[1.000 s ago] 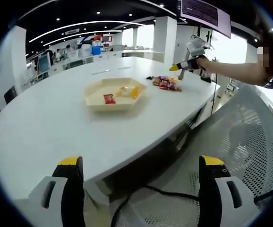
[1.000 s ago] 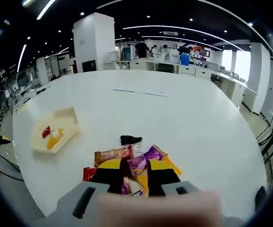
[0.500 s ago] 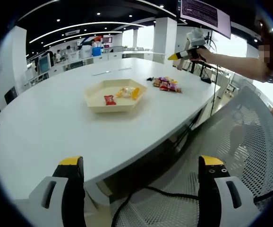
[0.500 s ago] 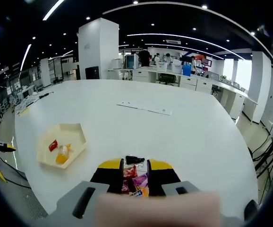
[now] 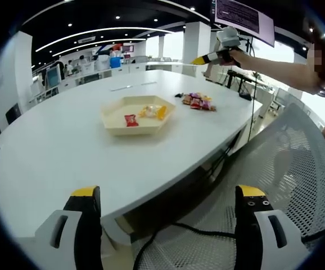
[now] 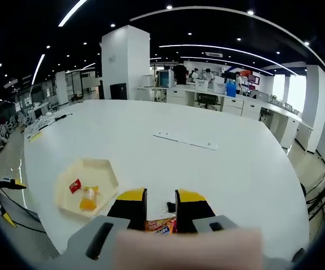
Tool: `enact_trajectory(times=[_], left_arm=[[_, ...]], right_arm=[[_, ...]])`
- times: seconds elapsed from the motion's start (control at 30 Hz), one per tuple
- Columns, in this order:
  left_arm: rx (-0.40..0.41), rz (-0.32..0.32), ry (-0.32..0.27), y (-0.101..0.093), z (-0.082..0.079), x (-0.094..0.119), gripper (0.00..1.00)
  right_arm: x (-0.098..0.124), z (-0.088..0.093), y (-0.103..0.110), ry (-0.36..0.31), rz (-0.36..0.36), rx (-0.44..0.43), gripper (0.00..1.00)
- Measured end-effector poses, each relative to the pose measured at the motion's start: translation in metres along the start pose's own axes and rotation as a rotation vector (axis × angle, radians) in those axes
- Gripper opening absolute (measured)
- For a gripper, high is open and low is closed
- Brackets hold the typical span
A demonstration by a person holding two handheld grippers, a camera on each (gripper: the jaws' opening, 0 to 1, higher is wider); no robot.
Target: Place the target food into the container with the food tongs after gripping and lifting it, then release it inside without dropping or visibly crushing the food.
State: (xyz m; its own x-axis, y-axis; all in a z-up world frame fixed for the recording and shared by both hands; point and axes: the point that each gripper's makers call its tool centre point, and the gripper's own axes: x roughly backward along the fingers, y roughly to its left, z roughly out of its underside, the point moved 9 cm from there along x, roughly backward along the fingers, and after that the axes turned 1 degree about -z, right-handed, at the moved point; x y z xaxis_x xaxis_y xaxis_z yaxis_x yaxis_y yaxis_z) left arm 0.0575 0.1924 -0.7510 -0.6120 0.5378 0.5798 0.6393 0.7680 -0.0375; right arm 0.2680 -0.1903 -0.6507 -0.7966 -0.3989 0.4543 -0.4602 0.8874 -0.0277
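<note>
Snack pile [image 6: 161,224] below right gripper [image 6: 160,207] — not gripped.

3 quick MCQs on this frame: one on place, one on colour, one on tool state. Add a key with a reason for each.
1. Where does the pile of snack packets lie?
A. inside the tray
B. on the table beside the tray, on the side towards the right tool
C. on the mesh chair

2. What colour is the small packet at the near end of the hexagonal tray?
A. red
B. blue
C. green

3. How do the left tool's jaws stand?
A. shut on a packet
B. wide open with nothing between them
C. shut on the table edge

Key: 1 B, the packets sit on the white table clear of the tray's rim, below the raised right tool. 2 A, it shows red against the cream tray in both views. 3 B, the left gripper view shows the yellow-tipped jaws far apart, off the table's edge.
</note>
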Motion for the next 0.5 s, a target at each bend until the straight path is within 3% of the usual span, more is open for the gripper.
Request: enact_trajectory(times=[0.13,0.5], left_arm=[[0.0,0.0,-0.002,0.001,0.0,0.0,0.96],[0.005,-0.001,-0.001,0.001,0.001,0.0,0.95]], right_arm=[[-0.007,-0.009,0.011,-0.016,-0.028,-0.003,0.18],[-0.034,-0.056,0.053,-0.106,-0.14,0.033,0.19]])
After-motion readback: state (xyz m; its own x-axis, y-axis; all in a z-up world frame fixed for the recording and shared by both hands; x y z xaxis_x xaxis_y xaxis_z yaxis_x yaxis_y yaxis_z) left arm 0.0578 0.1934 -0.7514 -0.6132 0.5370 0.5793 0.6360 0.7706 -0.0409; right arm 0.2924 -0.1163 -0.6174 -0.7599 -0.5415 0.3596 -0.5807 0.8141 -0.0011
